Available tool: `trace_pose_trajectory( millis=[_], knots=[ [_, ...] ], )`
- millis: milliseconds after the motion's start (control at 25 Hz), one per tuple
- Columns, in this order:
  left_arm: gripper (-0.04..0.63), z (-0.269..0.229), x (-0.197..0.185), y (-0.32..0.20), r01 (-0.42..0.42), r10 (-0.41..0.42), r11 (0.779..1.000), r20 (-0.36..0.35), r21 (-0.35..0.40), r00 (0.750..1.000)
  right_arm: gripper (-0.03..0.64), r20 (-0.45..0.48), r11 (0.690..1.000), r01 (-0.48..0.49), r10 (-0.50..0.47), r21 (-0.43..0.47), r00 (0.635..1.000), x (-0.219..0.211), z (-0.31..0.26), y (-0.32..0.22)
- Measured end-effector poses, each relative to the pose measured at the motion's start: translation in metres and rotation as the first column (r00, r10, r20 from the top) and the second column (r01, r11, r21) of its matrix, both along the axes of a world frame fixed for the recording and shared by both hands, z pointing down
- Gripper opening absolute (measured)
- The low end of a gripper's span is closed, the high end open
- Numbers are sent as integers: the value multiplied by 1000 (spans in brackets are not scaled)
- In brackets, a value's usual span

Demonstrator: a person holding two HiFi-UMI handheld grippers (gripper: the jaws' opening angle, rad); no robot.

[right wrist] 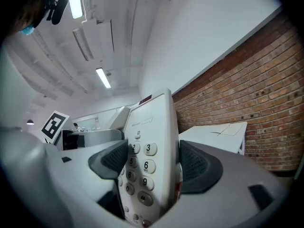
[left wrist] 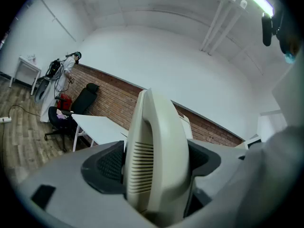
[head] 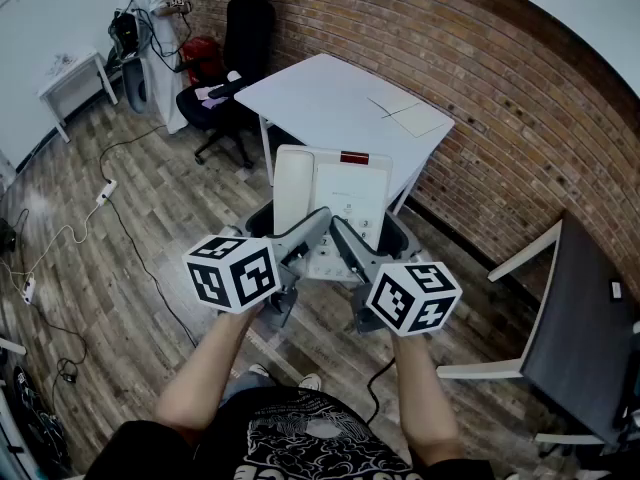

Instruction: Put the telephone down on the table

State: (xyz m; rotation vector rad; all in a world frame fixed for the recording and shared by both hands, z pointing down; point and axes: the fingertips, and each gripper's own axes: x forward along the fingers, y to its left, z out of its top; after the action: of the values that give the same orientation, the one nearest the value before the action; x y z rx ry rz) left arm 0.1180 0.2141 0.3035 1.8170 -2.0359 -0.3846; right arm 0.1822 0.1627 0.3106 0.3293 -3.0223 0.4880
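Note:
A cream desk telephone [head: 331, 194] with its handset on the left and a keypad hangs in the air between both grippers, short of the white table [head: 330, 98]. My left gripper [head: 292, 230] is shut on the handset side; in the left gripper view the dark pads [left wrist: 107, 167] press the ribbed handset [left wrist: 154, 151] from both sides. The right gripper [head: 372, 243] is shut on the keypad side, and its pads [right wrist: 197, 165] clamp the telephone's body [right wrist: 152, 141] by the number keys. The same table [right wrist: 218, 137] lies beyond, against the brick wall.
Paper sheets [head: 410, 113] lie on the table's far right corner. A black office chair [head: 235, 48] and a person in white [head: 160, 38] are at the back left, beside a small white table [head: 75, 73]. Cables and a power strip [head: 105, 190] cross the wooden floor. A dark table [head: 585, 328] stands at right.

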Motion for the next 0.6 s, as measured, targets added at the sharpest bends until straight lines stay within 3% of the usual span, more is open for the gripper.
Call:
trace_pose_trajectory(
  millis=[600],
  knots=[
    [388,13,-20,-26,-3,3,1000,-13,-12,1000,337,-10,1000,-4,4,-16,1000,-20,12,-25]
  ],
)
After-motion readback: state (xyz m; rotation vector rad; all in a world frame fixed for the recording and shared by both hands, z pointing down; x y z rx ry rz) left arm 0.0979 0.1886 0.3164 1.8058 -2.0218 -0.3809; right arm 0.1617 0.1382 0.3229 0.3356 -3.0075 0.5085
